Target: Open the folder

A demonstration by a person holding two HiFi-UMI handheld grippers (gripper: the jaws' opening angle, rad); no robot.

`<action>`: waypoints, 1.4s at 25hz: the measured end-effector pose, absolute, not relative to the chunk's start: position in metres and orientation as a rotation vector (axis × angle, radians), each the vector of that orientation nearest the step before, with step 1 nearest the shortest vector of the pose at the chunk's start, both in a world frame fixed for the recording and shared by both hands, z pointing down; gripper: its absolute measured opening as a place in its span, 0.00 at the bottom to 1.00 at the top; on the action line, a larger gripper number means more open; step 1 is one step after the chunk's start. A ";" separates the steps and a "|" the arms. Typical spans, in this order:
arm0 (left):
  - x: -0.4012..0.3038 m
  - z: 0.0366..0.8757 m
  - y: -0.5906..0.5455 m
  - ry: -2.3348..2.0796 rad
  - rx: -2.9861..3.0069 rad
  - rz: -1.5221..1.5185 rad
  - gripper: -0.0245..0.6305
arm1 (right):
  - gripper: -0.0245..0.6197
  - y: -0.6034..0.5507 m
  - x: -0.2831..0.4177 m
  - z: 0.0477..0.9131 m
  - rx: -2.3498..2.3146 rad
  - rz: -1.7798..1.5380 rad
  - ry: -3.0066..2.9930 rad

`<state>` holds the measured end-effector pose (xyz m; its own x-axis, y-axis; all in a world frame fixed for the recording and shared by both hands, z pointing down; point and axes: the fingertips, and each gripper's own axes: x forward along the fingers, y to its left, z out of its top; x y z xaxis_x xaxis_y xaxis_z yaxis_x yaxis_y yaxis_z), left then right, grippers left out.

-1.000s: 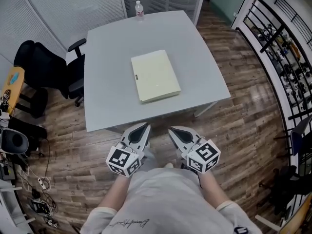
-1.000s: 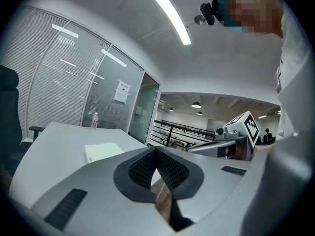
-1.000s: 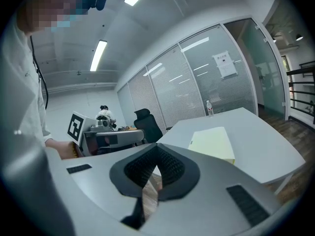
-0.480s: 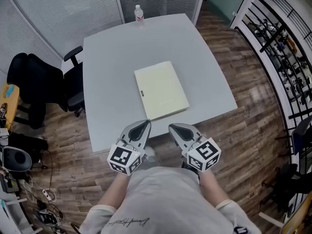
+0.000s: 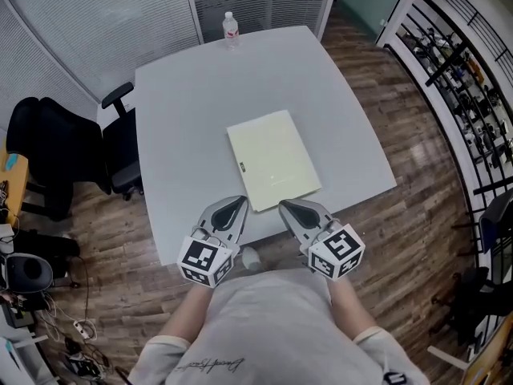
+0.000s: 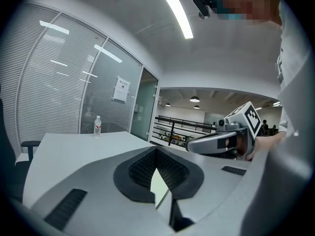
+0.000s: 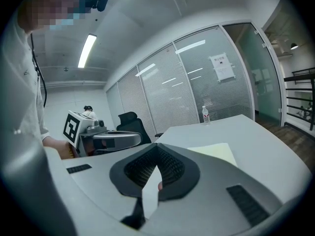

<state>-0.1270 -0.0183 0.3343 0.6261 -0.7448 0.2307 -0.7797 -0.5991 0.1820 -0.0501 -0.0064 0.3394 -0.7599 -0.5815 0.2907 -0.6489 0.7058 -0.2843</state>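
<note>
Head view: the pale-yellow folder point(image 5: 273, 160) lies closed on the grey table point(image 5: 184, 119). Just short of the folder's near edge, left gripper point(image 5: 229, 212) and right gripper point(image 5: 293, 212) hang empty, jaws pinched together, seemingly poised for its cover.

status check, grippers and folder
Left gripper, right gripper shut, empty. Folder closed, flat on table, untouched. Bottle at far edge, out of the way.

Pale yellow folder point(image 5: 274, 160) just ahead of grey left gripper point(image 5: 233, 208) and right gripper point(image 5: 292, 208), on pale grey table point(image 5: 184, 119). Black-and-white square markers on cubes point(image 5: 207, 261); black ribbed pads point(image 6: 145, 168). Black chair point(image 5: 56, 147) beyond left gripper. Brown plank floor point(image 5: 417, 207).
</note>
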 end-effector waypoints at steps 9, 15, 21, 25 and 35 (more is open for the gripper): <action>-0.111 0.336 -0.021 -1.257 2.563 0.198 0.05 | 0.07 -0.015 -0.043 0.341 0.905 0.555 -2.726; -0.100 0.340 -0.021 -1.296 2.532 0.207 0.05 | 0.07 -0.015 -0.032 0.349 0.854 0.551 -2.709; -0.099 0.347 -0.017 -1.333 2.483 0.221 0.05 | 0.07 -0.011 -0.028 0.356 0.806 0.559 -2.699; -0.102 0.348 -0.015 -1.374 2.487 0.237 0.05 | 0.07 -0.014 -0.025 0.361 0.798 0.560 -2.690; -0.103 0.354 -0.017 -1.422 2.462 0.226 0.05 | 0.07 -0.020 -0.020 0.377 0.776 0.526 -2.665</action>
